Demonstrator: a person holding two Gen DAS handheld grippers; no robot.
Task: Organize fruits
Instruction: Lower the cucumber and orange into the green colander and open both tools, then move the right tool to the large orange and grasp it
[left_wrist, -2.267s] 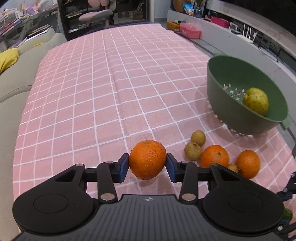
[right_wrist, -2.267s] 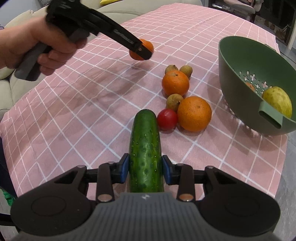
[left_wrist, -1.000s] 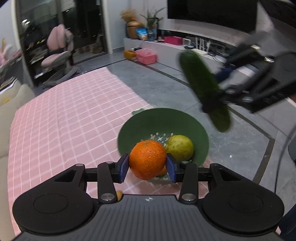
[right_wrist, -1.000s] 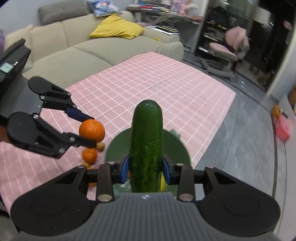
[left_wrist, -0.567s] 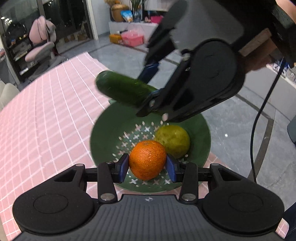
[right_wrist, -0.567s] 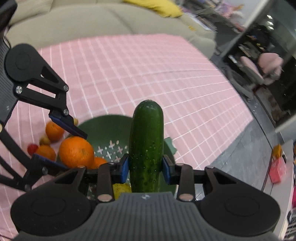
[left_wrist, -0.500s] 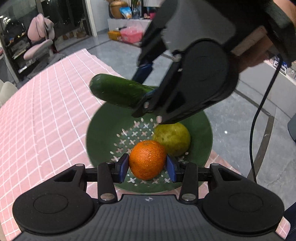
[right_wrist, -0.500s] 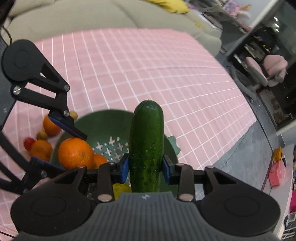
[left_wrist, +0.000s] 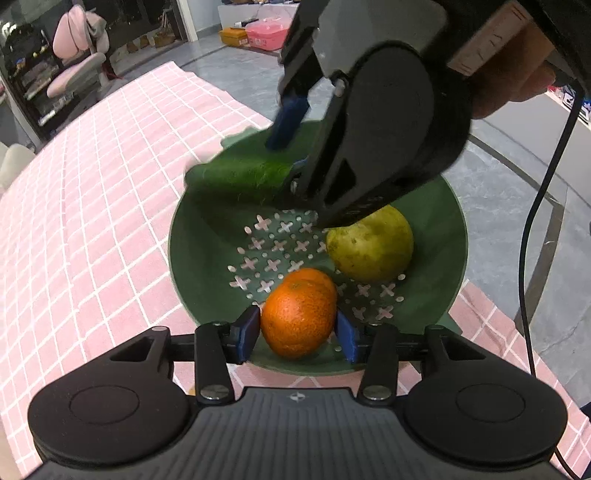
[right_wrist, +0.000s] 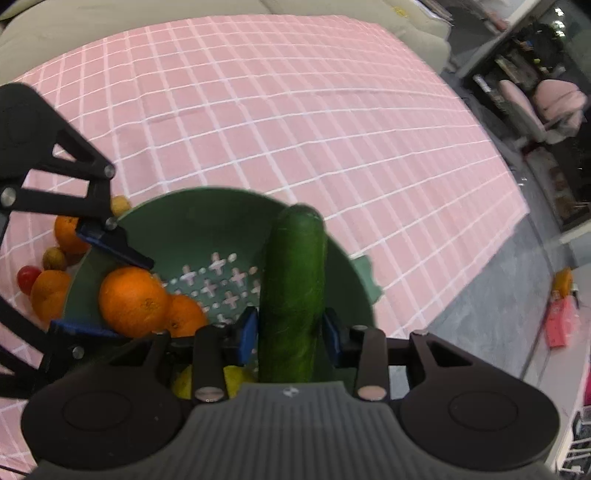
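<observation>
A green colander bowl (left_wrist: 192, 258) stands on the pink checked cloth and shows in the right wrist view too (right_wrist: 221, 206). Inside lie a yellow-green fruit (left_wrist: 373, 245) and an orange (left_wrist: 314, 275). My left gripper (left_wrist: 298, 332) has its jaws slightly parted around a second orange (left_wrist: 295, 317) over the bowl's near rim; this orange also shows in the right wrist view (right_wrist: 133, 301). My right gripper (right_wrist: 290, 330) has opened; the blurred cucumber (right_wrist: 293, 288) slips between its pads over the bowl. The cucumber (left_wrist: 240, 181) is blurred in the left view.
Outside the bowl on the cloth lie two oranges (right_wrist: 48, 291), a small red fruit (right_wrist: 27, 277) and small brown fruits (right_wrist: 53, 258). The table edge (right_wrist: 461, 258) drops to grey floor beside the bowl. A pink chair (right_wrist: 546, 103) stands beyond.
Both grippers have come lower over the bowl. The right jaws have parted and the cucumber is tilting and dropping. The left jaws have loosened on the orange.
</observation>
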